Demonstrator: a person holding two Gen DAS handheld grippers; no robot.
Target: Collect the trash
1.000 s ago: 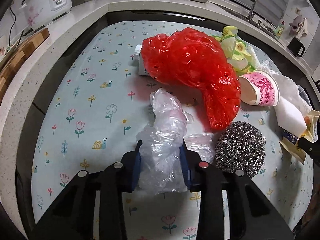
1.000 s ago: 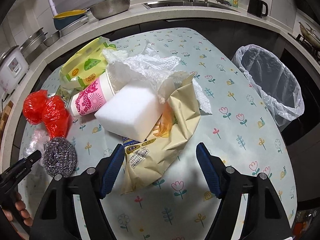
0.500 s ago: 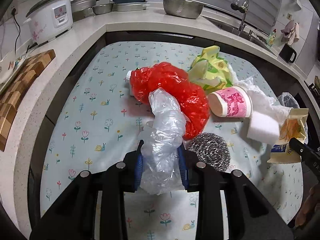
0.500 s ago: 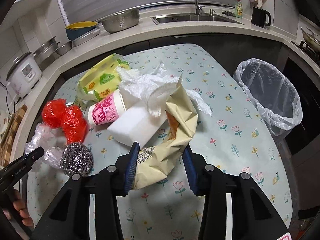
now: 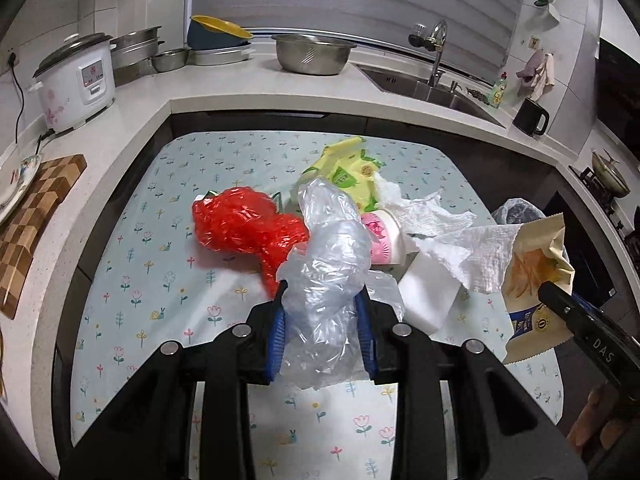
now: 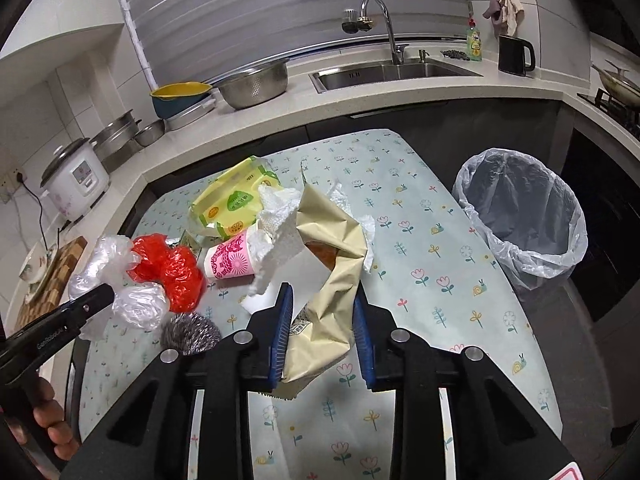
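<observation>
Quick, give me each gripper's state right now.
Left gripper: shut on the clear plastic bag, lifted off the table.
Right gripper: jaws closing, the tan paper bag pinched between them.

On the surface (image 6: pixel 420 248) the trash sits in a cluster toward the left: a snack packet (image 6: pixel 236 200) farthest back, a paper cup (image 6: pixel 230 262) on its side just before it with crumpled tissue (image 6: pixel 280 220) at its mouth, a crumpled bag (image 6: pixel 172 268) to the cup's left, and a wire scourer (image 6: pixel 190 332) nearest. The left claw (image 5: pixel 322 330) holds a thin film bag (image 5: pixel 328 264) above the surface, the right claw (image 6: pixel 322 334) a paper pouch (image 6: pixel 332 256); a foam block (image 5: pixel 430 296) seems to lie under the tissue. A lined bin (image 6: pixel 520 216) stands off the surface's right edge, with the sink (image 6: pixel 392 70) on the counter behind.
</observation>
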